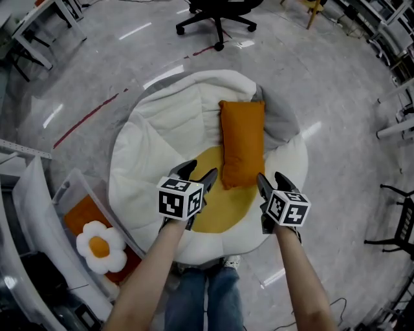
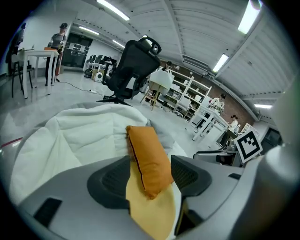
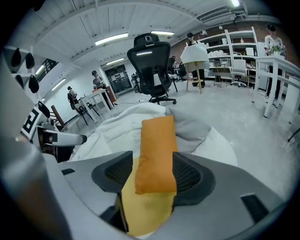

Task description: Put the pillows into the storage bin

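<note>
Over the cushion [image 1: 149, 142], left gripper [image 1: 202, 169], right gripper [image 1: 270, 176] flanking pillow [image 1: 242, 143] end; jaws wide, empty.

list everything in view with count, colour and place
orange pillow: 1, orange, on the big cushion
big cushion: 1, white with yellow centre, on the floor
storage bin: 1, clear, lower left
flower pillow: 1, white and orange, in the storage bin
orange cushion: 1, orange, in the storage bin
office chair: 1, black, beyond the big cushion
left tool: 1, grey, open, empty
right tool: 1, grey, open, empty
</note>
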{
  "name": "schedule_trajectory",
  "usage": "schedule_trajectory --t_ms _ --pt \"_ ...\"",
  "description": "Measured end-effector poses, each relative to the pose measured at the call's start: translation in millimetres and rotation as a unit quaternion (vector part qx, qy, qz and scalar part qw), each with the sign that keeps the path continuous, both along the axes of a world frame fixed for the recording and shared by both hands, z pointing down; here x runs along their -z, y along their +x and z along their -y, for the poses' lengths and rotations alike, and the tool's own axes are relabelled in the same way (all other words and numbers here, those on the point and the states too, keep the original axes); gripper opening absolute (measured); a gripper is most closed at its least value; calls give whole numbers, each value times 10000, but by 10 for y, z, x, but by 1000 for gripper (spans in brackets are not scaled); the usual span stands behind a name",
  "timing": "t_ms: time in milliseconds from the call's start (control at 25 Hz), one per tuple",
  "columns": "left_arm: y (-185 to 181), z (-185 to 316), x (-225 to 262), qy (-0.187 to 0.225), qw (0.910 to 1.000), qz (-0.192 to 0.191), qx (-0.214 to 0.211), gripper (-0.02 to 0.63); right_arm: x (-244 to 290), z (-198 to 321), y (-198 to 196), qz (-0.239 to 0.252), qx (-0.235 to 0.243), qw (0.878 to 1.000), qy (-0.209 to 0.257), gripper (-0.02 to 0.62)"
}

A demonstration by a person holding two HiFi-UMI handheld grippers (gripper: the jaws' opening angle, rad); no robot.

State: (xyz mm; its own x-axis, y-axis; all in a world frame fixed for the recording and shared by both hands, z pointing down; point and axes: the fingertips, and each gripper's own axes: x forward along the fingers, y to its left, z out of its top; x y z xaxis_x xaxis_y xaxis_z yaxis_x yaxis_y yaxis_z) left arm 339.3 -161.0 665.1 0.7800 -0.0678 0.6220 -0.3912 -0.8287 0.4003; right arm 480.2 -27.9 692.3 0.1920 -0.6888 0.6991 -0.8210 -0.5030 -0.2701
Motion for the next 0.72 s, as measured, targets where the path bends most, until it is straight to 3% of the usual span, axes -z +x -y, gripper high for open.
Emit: schedule_trajectory --t_ms 160,400,560,720 --pt "298 -15 -507 -155 9998 -27 154 283 -432 98 266 52 114 9999 55 253" --pt "739 -138 -1202 -294 9995 -54 -120 308 -1056 279 414 0 845 9964 73 315" --pt "933 -211 -1585 -338 9990 40 -276 311 -1426 320 473 239 1066 9940 31 334" --pt "1056 -227 -1854 -397 9985 135 -346 314 -1631 393 479 740 1249 9890 288 381"
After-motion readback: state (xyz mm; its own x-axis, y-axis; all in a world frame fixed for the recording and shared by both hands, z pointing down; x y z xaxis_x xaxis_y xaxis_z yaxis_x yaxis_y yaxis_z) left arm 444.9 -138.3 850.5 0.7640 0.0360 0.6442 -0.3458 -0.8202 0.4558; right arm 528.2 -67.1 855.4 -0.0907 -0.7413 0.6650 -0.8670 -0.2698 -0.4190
